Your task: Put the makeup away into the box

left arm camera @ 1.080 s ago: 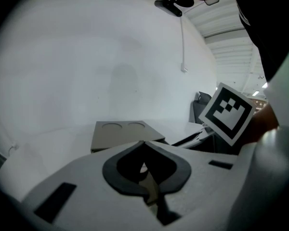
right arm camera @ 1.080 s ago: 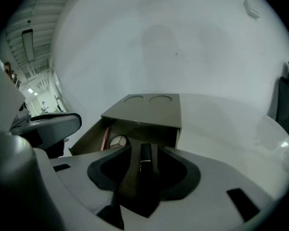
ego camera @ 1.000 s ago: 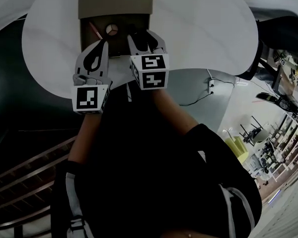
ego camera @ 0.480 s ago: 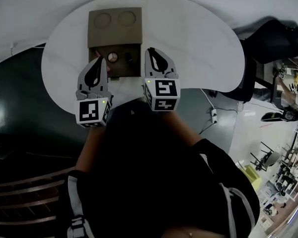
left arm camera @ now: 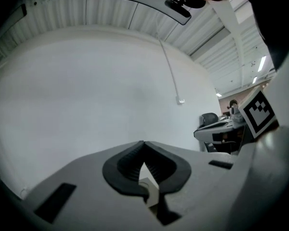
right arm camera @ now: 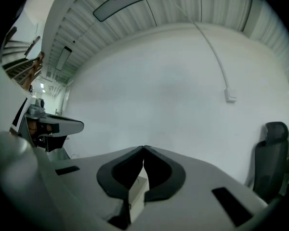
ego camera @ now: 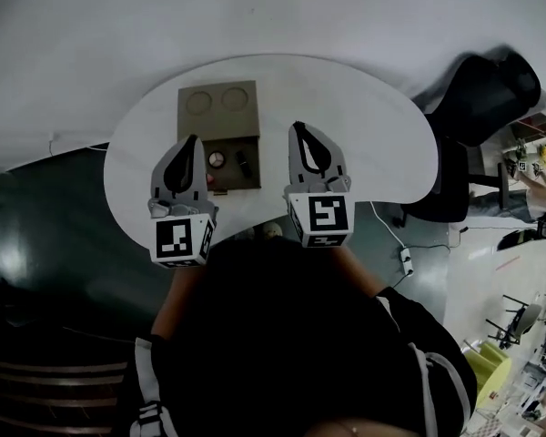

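Note:
In the head view the brown cardboard box (ego camera: 220,139) lies on the white table (ego camera: 364,126), its lid folded back. Inside it I see a round compact (ego camera: 217,159), a dark stick (ego camera: 242,163) and a red item (ego camera: 209,177). My left gripper (ego camera: 190,142) hangs high above the table left of the box, its jaws together and empty. My right gripper (ego camera: 301,131) is raised to the right of the box, also shut and empty. Both gripper views look level at a white wall; the left gripper (left arm camera: 143,143) and the right gripper (right arm camera: 144,148) show tips touching with nothing between.
A black office chair (ego camera: 478,89) stands at the table's right end, also seen in the right gripper view (right arm camera: 273,158). Another desk (left arm camera: 216,131) stands beyond in the left gripper view. A cable and socket (ego camera: 406,260) lie on the dark floor.
Both grippers have risen well away from the box and table. The right gripper's jaws, open over the box a second ago, have come together.

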{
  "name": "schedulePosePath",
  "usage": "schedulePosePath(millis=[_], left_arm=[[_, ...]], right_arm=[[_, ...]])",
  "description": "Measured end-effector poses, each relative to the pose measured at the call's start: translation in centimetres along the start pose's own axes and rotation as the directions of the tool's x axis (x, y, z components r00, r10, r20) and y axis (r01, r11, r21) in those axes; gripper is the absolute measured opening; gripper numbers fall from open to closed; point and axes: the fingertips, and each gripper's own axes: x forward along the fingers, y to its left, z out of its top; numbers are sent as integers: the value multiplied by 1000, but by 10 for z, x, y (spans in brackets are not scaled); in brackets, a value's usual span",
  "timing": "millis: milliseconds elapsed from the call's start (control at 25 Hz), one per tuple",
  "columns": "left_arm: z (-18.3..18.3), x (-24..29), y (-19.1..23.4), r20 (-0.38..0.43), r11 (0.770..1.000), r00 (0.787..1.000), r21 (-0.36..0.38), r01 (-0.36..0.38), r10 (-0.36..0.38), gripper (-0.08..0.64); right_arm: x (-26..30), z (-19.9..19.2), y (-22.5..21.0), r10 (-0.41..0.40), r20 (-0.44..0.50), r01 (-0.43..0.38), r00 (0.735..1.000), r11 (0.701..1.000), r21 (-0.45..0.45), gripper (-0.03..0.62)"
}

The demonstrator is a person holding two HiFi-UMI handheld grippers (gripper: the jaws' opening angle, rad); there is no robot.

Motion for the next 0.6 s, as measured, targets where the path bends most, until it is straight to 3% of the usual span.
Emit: schedulePosePath(millis=[80,280,600], left_arm=[[6,-2,-8,8,1000,1000,0,9,-9,6],[2,-5,-25,-2,999,999,-11,35,-35,6],[-4,-6,-34,-27,999,999,-19,36,-36,6]], right_arm=[[-5,3,-1,6,7,-6,1000,1000,-15,23],[-14,1,-5,40,10,-40,999,995,89,23],[-21,1,-9,60,8,-61,998,995,73,23]])
